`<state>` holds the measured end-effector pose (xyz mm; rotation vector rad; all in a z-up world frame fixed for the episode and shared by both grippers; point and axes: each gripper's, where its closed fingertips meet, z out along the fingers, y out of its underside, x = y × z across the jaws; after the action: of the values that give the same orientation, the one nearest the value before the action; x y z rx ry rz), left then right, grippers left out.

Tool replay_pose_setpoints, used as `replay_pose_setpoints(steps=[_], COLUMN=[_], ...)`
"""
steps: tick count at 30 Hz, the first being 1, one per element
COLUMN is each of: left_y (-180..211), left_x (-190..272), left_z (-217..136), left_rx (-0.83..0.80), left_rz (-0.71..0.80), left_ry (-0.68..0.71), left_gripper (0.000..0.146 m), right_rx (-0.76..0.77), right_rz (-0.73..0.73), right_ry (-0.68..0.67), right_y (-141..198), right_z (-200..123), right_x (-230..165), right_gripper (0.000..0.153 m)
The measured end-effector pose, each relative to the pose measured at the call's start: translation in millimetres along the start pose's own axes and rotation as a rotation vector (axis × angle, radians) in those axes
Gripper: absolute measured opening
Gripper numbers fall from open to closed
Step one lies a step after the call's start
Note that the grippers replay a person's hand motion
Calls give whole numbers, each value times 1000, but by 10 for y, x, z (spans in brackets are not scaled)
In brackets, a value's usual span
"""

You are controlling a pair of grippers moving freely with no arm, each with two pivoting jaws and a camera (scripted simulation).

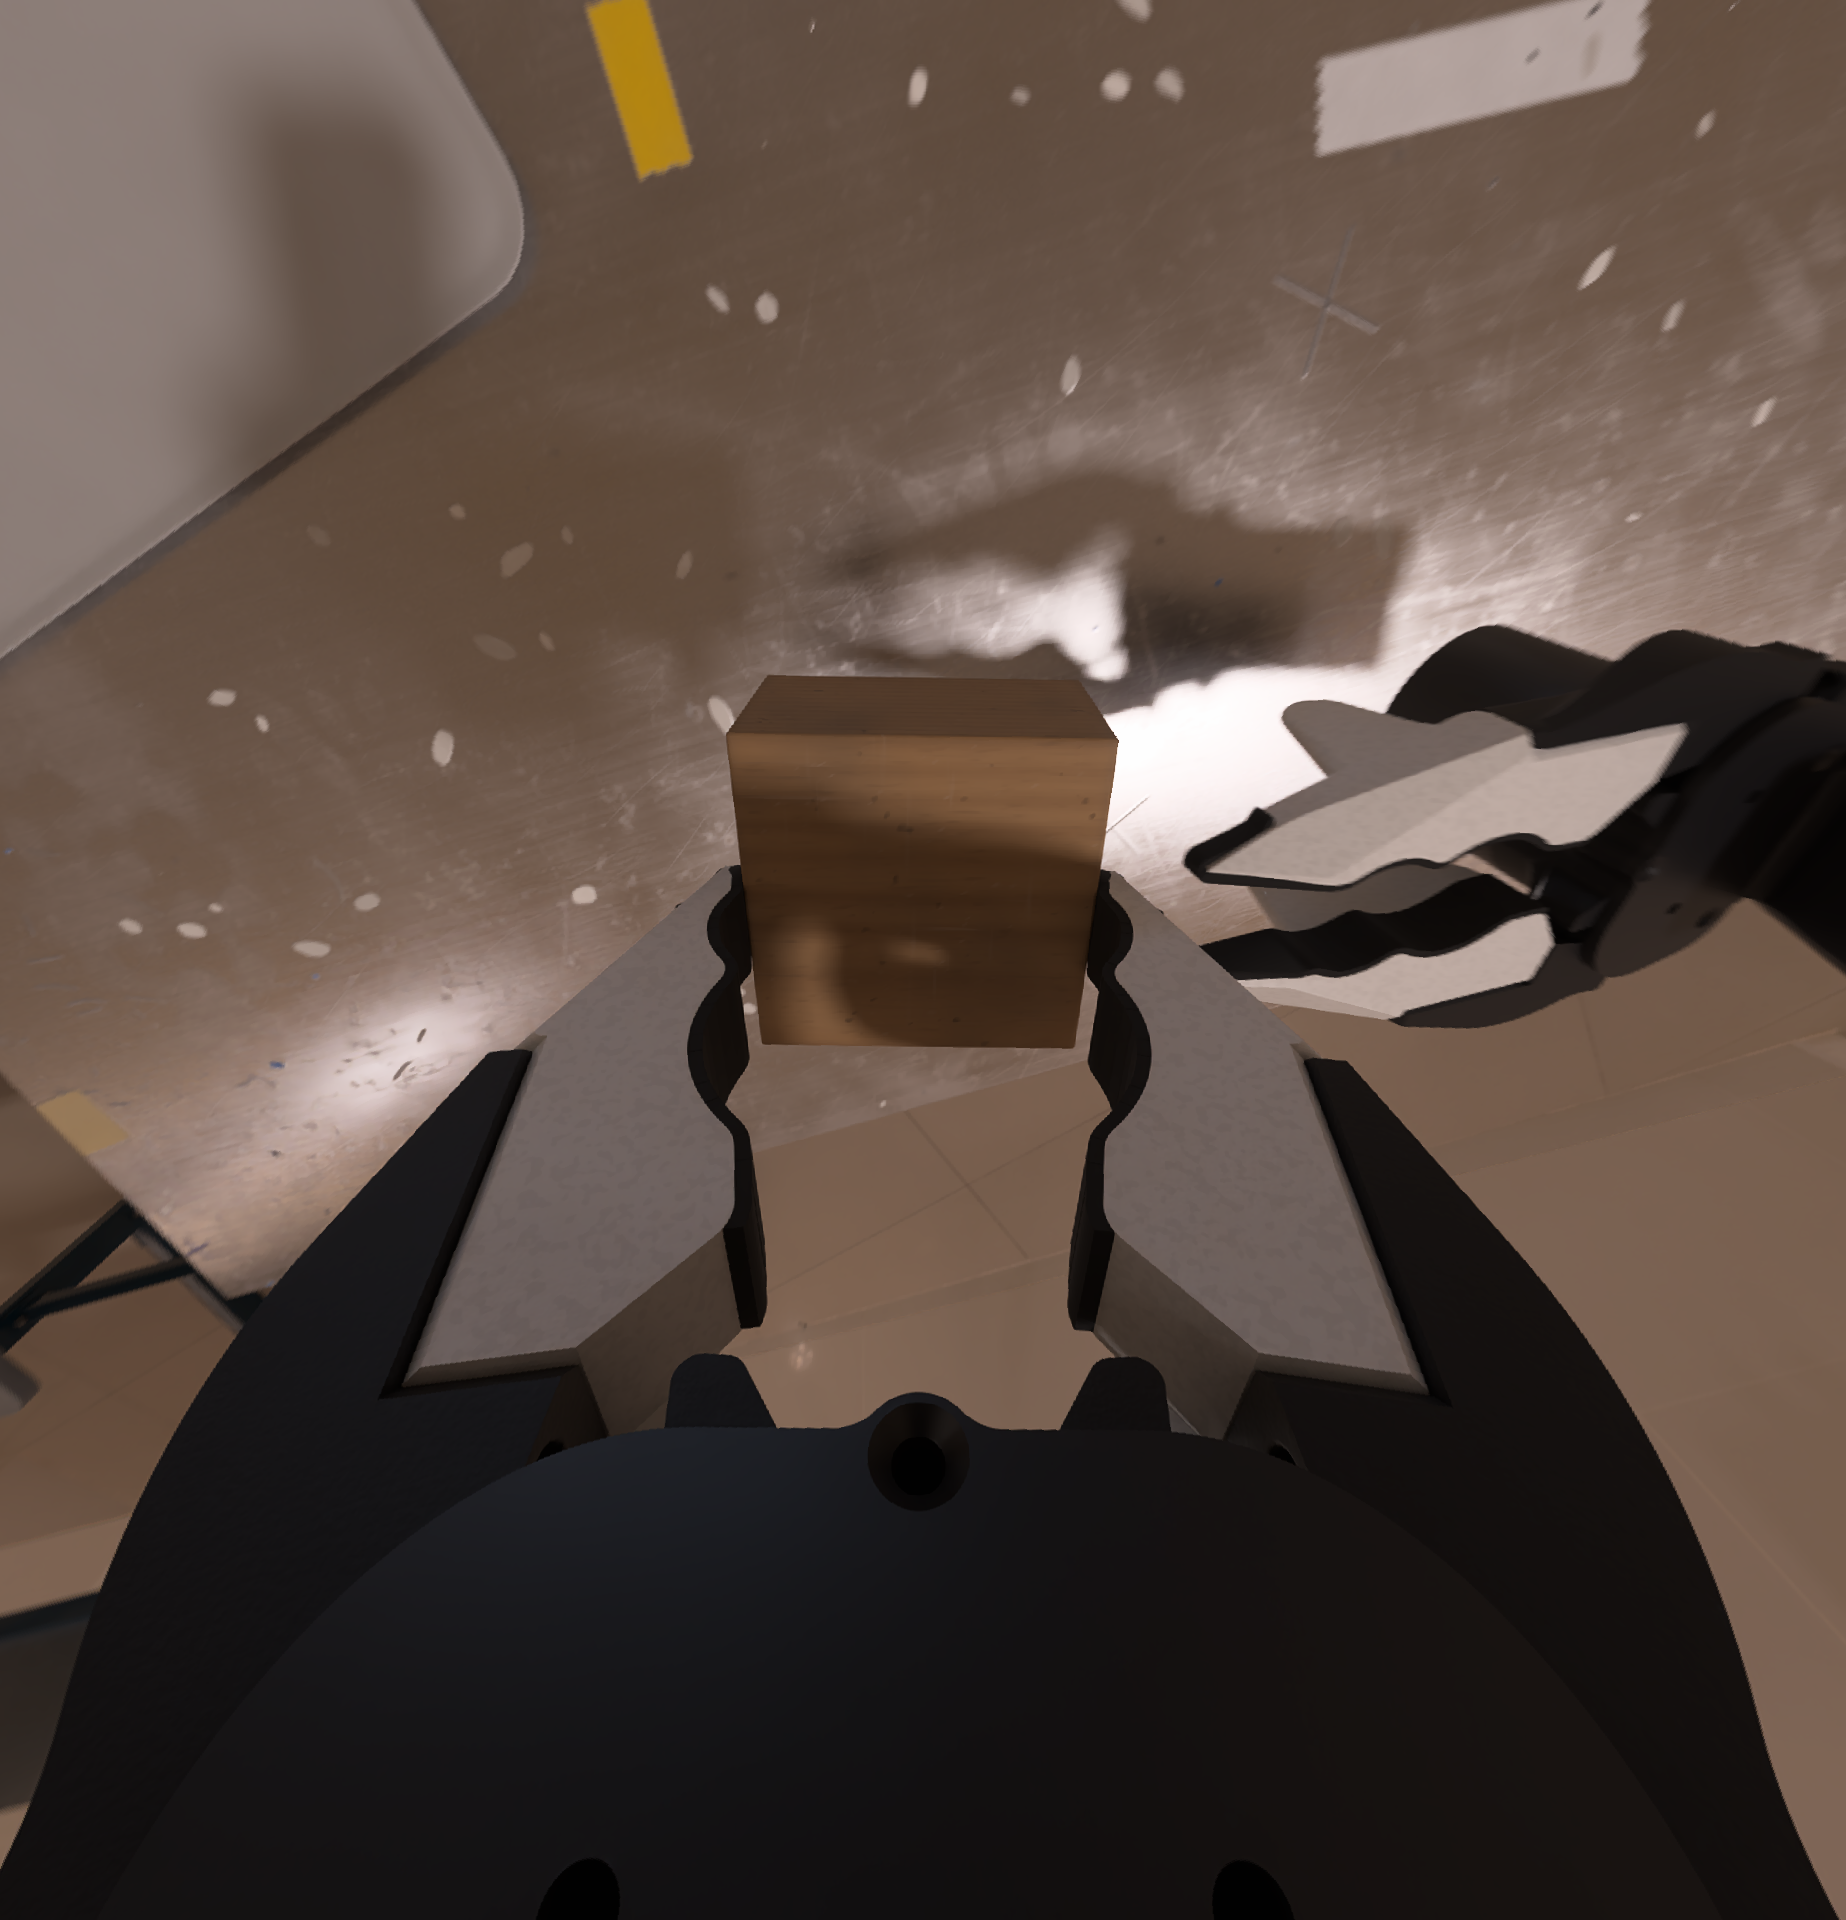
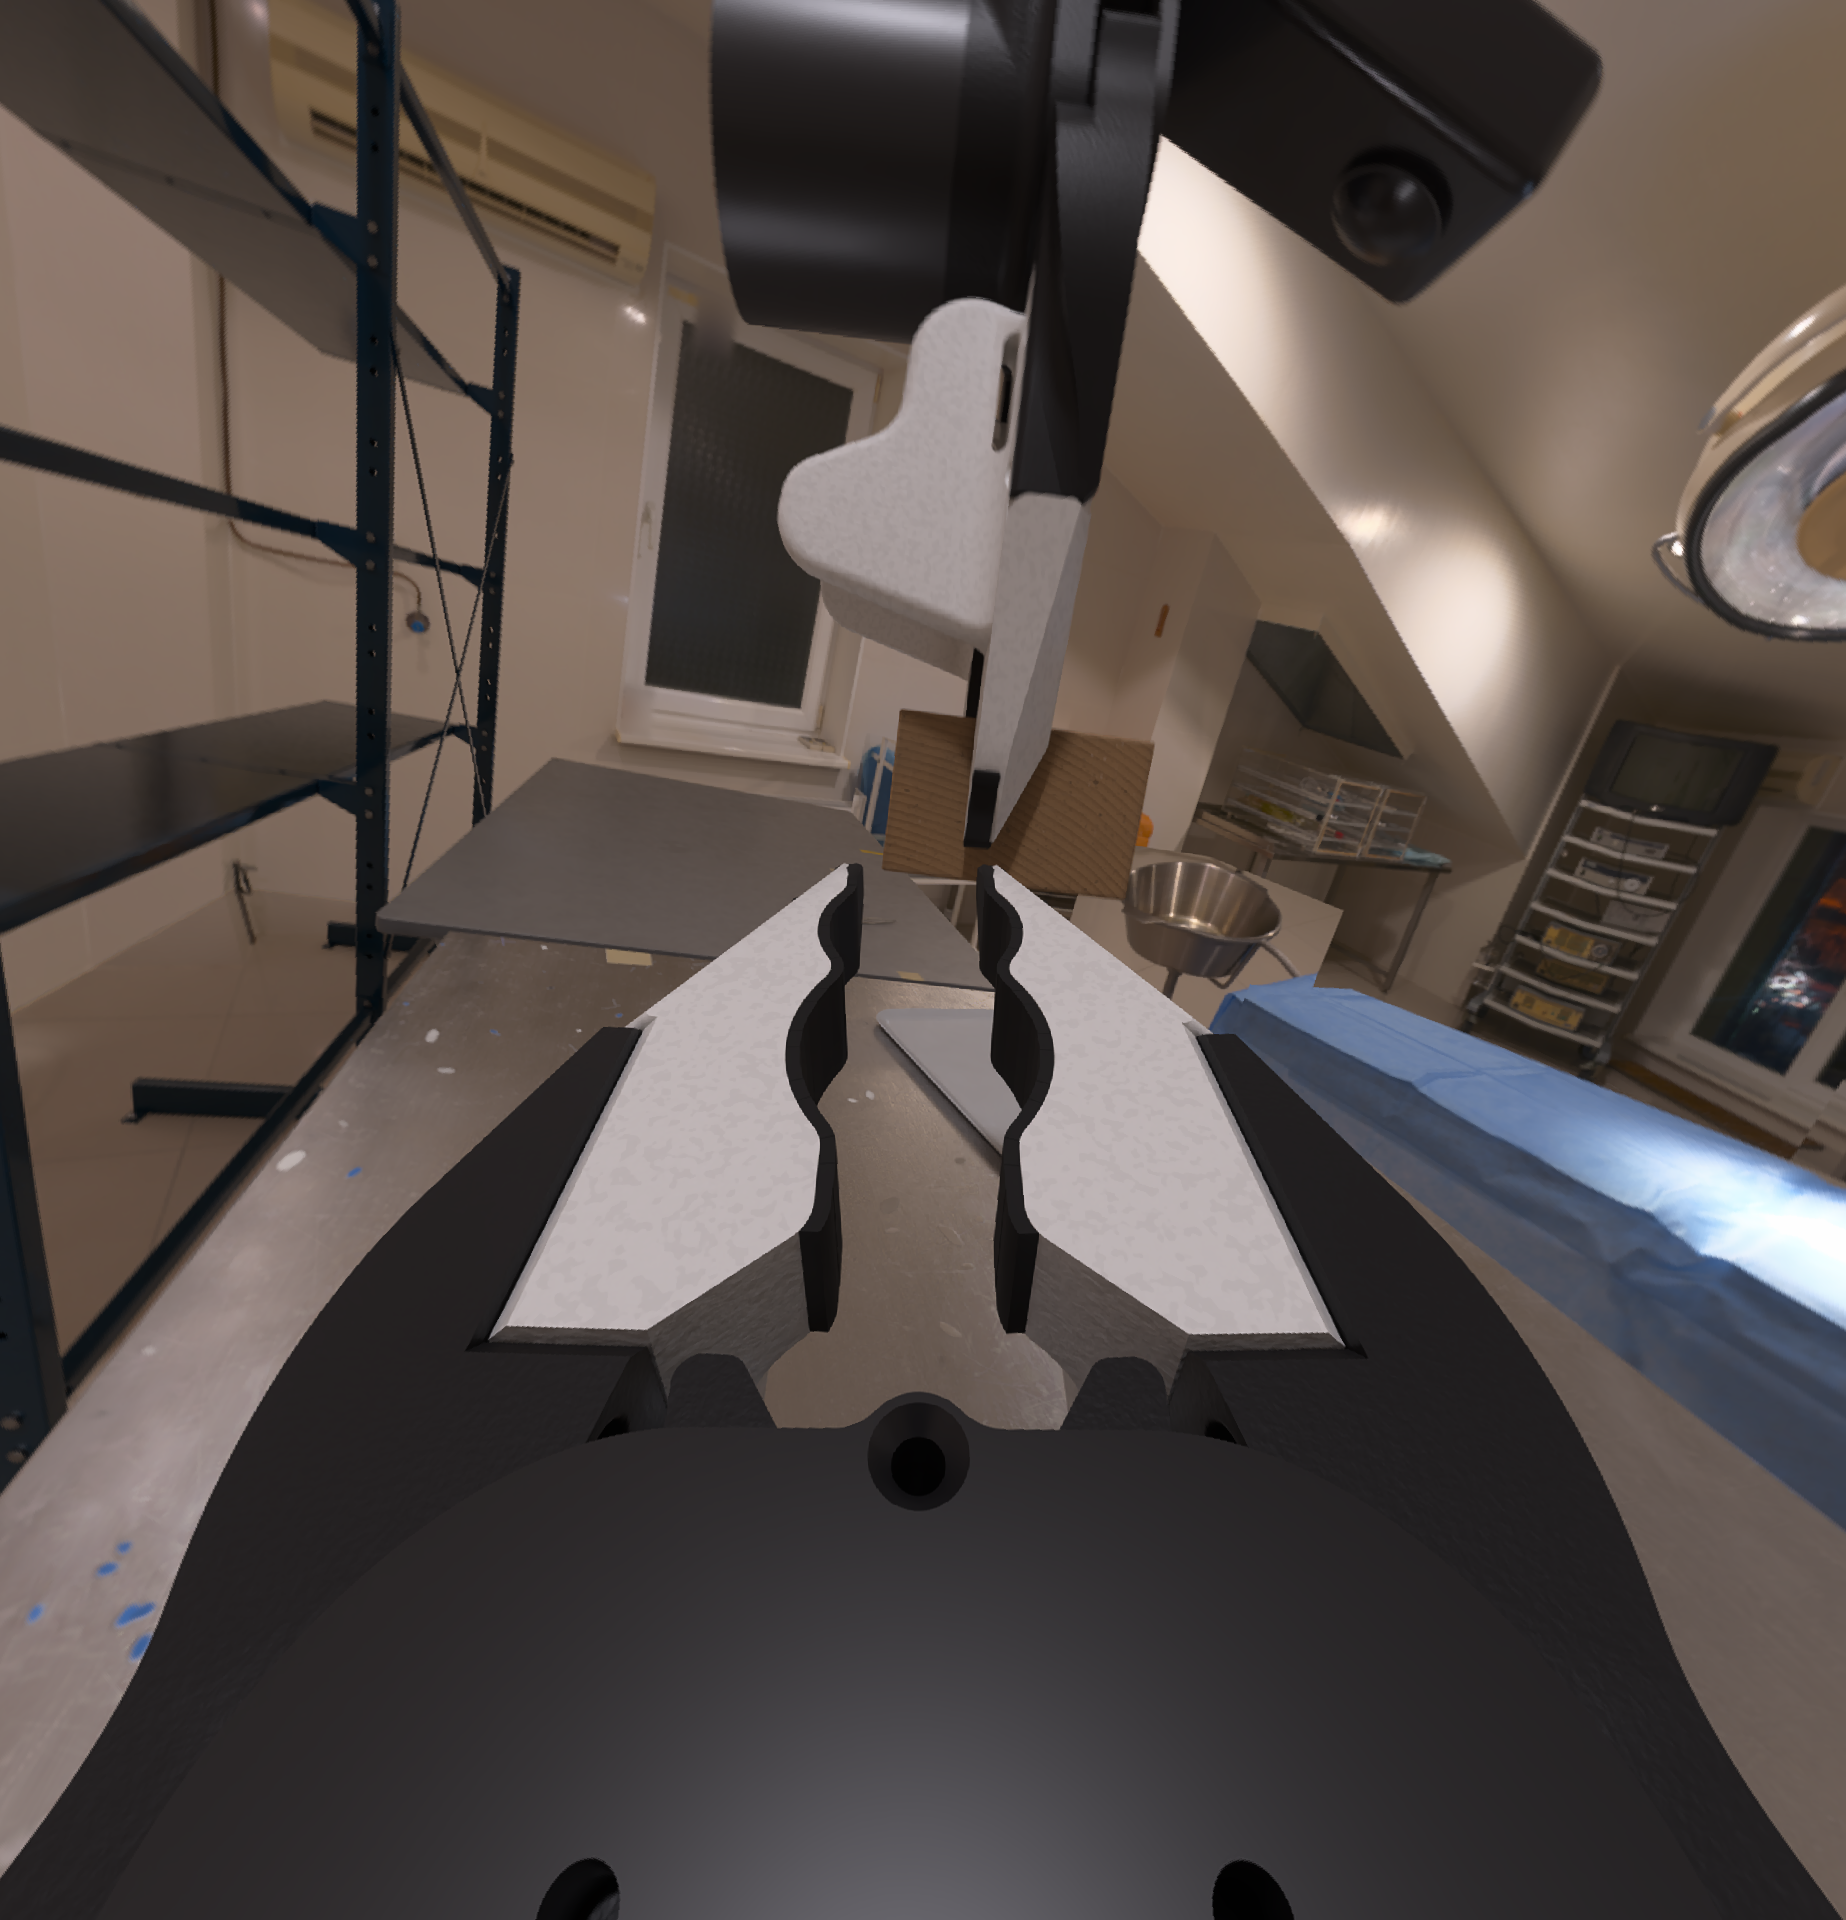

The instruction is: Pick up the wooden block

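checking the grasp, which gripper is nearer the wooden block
Left. The left gripper is clamped on the wooden block, one finger on each side. The right gripper is empty, apart from it, pointing toward it.

A scratched, paint-flecked metal table [image 2: 306, 1195] is being lit brightly in a cream-walled clinical room. Dark blue shelving [image 2: 368, 582] is being shown at left, a window [image 2: 737, 561] behind, a surgical lamp [image 2: 1792, 488] overhead at right, and a blue-draped table [image 2: 1521, 1132] beside a steel basin [image 2: 1199, 914].
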<state>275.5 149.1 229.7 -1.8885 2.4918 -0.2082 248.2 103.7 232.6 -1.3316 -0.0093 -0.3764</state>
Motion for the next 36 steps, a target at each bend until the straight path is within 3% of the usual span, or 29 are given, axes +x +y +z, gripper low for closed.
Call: replay_pose_setpoints(steps=[22,36], left_y=[-271,-323], left_x=[228,255], left_z=[-57,-43], left_rx=[135,149], left_rz=[-40,-19], left_ry=[93,51], left_gripper=[66,66], right_rx=[55,45], right_rz=[158,239], right_ry=[100,99], right_y=[-84,-58], right_z=[-83,-82], right_x=[300,357], right_gripper=[22,22])
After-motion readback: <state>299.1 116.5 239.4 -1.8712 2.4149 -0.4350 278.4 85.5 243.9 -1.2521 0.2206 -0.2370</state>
